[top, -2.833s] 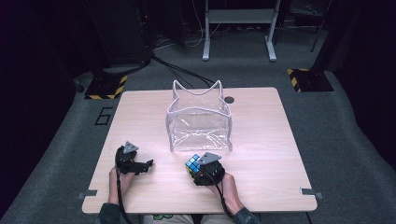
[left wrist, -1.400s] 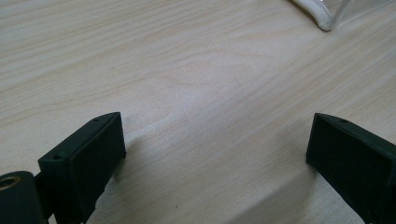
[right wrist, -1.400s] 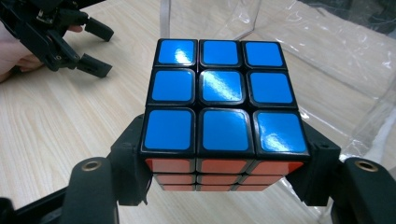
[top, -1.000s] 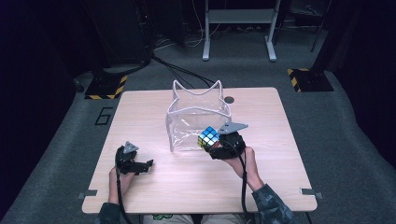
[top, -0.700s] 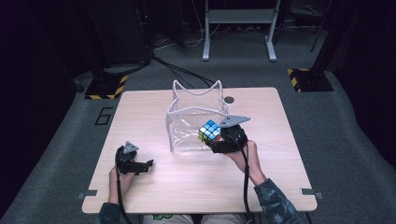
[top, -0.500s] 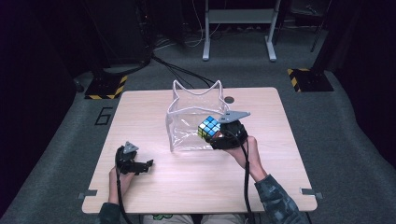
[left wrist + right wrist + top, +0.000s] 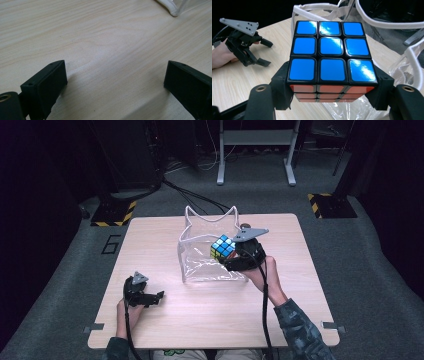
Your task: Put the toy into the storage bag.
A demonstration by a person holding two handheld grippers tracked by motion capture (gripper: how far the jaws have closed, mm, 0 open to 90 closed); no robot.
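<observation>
Right gripper (image 7: 231, 254) is clamped on the cube (image 7: 223, 247), one jaw pressed to each side. It holds the cube raised over the open top of the clear bag (image 7: 210, 255), at the bag's right side. In the right gripper view the cube (image 7: 329, 58) shows a blue top face, all nine tiles, with a red face below it toward the camera; the bag's white rim (image 7: 384, 23) curves behind and to the right.

The bag stands upright near the middle of the table (image 7: 210, 320), with white trim and two pointed handles at the far edge.

Left gripper (image 7: 150, 298) rests low at the table's near-left, well apart from the bag. Its jaws stand wide apart with nothing between them; the left gripper view shows bare wood there and a corner of the bag's rim (image 7: 172, 8) at top right. The left hand (image 7: 222, 53) grips its body.
</observation>
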